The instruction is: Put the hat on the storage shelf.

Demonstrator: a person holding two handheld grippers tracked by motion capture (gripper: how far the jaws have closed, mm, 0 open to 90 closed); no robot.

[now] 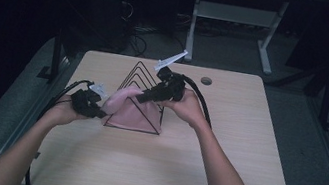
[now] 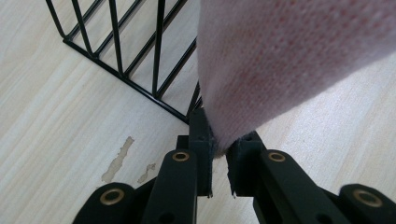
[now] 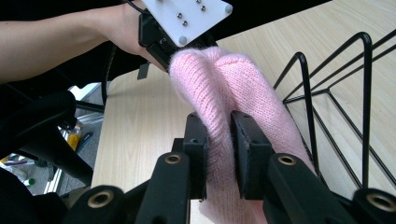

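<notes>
Two grippers hold pink cloth [image 1: 131, 110] stretched over wire rack [image 1: 142, 76] at table [image 1: 224, 148] centre. Left gripper [image 1: 94, 110] pinches corner at 9 o'clock; right gripper [image 1: 144, 97] clamps fold on top, likely to keep it taut for draping.

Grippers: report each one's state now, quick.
Left gripper: shut on a corner of the pink knit cloth.
Right gripper: shut on a fold of the pink knit cloth, beside the black wire rack.
</notes>
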